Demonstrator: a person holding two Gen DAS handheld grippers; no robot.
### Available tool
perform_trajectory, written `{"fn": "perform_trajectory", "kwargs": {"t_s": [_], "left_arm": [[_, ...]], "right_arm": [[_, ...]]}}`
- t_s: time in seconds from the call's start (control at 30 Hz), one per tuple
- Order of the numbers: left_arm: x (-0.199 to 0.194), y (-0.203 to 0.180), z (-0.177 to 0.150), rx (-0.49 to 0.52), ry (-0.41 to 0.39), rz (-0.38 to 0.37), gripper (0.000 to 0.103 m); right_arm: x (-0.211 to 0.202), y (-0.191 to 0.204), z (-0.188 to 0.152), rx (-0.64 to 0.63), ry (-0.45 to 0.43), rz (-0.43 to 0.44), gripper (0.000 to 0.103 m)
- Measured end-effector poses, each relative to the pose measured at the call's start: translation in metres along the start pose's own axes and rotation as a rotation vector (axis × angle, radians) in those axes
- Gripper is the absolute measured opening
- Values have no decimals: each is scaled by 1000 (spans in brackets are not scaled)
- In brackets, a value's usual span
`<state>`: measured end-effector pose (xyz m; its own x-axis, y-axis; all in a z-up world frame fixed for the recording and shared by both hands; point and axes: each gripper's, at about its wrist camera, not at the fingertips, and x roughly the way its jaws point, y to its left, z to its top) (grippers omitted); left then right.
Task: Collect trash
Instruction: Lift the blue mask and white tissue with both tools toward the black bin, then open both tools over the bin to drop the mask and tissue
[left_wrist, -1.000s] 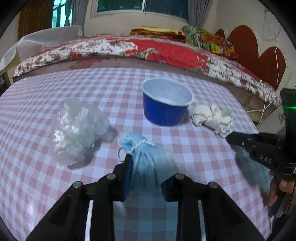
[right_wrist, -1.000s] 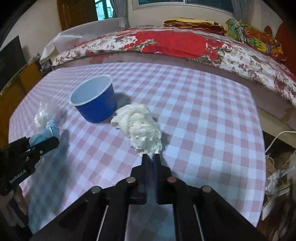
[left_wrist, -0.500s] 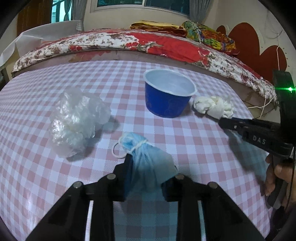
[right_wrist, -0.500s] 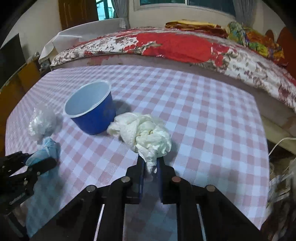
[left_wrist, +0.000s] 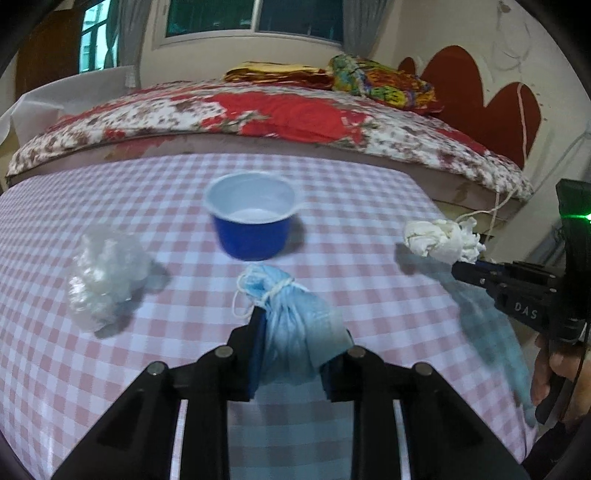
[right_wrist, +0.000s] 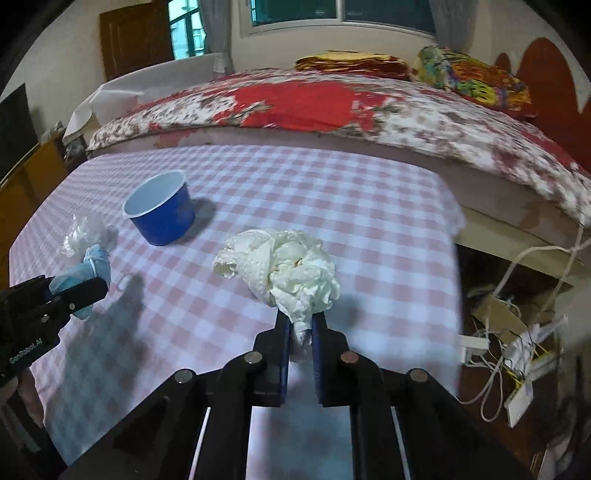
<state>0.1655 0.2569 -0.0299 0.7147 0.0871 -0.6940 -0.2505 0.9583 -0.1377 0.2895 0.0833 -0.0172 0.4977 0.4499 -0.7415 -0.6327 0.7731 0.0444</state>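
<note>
**Left wrist view: both grippers carry trash above the checked table**

Left wrist view: the left gripper (left_wrist: 299, 332) is clenched around a crumpled light-blue face mask tied with its own white ear loop (left_wrist: 295, 314), held just above a table covered in pink-and-white checked cloth (left_wrist: 369, 266). Ahead stands a round blue paper cup with a white inside (left_wrist: 251, 218), upright and seemingly empty. To the left of the mask lies a wad of clear crinkled plastic film (left_wrist: 105, 273), resting on the cloth and not yet gathered. At the far right, the right gripper (left_wrist: 461, 264) grips a crumpled white paper tissue (left_wrist: 441, 238), lifted clear of the table.

Right wrist view: the right gripper (right_wrist: 299, 325) pinches only the lower tail of the tissue (right_wrist: 280, 266) — the bulk billows above the narrow gap between its jaws. The cup (right_wrist: 162, 212) sits well off to the left, with the plastic wad (right_wrist: 83, 230) beyond the left gripper (right_wrist: 79, 293) and its mask (right_wrist: 86, 269).

The cup looks like the likely bin. To do this step well, each load should be brought directly over the cup's mouth, one gripper at a time so they do not collide, and lowered near the rim before letting go — the tissue's thin hold could slip, and the light cup may tip if nudged.
</note>
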Motion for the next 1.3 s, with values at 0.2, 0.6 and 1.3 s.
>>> {"fn": "perform_trajectory", "kwargs": {"t_s": [0.2,0.6,1.3], "left_arm": [[-4,-35,-1,47,-2,-47,27],[-3,-116,-11,160,18,-145,26],[-5,-239,-45,336,63,-344,26]], "right_arm": [[-39,-29,-19,35,-26,-44,11],[-95,-96,-74,141,-33,-141,11],[-156,-194,-182,330,30,-315,11]]}}
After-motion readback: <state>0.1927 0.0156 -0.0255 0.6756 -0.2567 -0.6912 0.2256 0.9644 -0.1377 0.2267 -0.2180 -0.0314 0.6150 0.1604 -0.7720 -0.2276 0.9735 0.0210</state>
